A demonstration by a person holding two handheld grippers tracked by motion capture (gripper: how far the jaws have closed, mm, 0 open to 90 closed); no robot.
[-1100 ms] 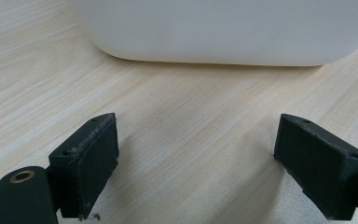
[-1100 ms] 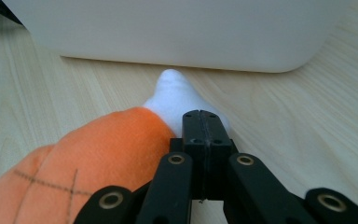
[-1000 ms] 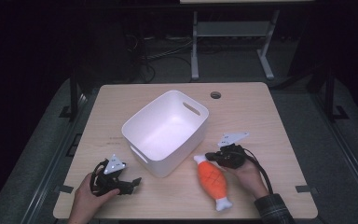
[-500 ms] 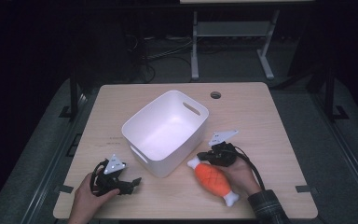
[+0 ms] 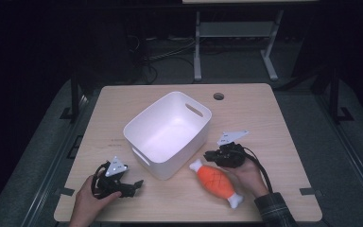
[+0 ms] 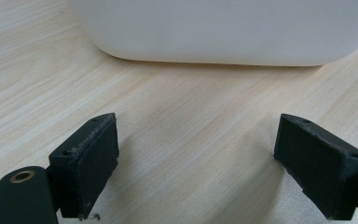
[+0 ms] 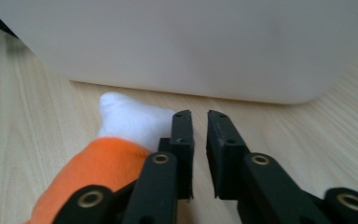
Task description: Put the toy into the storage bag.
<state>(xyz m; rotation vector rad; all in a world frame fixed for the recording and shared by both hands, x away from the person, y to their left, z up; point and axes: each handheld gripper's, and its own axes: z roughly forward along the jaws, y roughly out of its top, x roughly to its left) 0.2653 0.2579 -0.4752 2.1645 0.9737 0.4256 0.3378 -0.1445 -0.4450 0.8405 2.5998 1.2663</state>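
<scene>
Status: plush toy (image 5: 216, 181) on table (image 5: 274, 123), outside white bin (image 5: 168, 132); transfer to bin judged not yet begun.

Left gripper (image 6: 196, 158): jaws wide apart, nothing between them, bin wall directly ahead.

Right gripper (image 7: 199, 140): jaws nearly together, narrow empty gap, nothing clamped. Toy just beside its left jaw, apparently touching; bin wall close ahead.

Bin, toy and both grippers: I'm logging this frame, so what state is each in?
White bin: upright, nothing visible inside.
Orange plush toy: lying flat on the table beside the bin, ungripped.
Left gripper: jaws wide open, holding nothing.
Right gripper: jaws nearly together, nothing between them, alongside the toy.
</scene>
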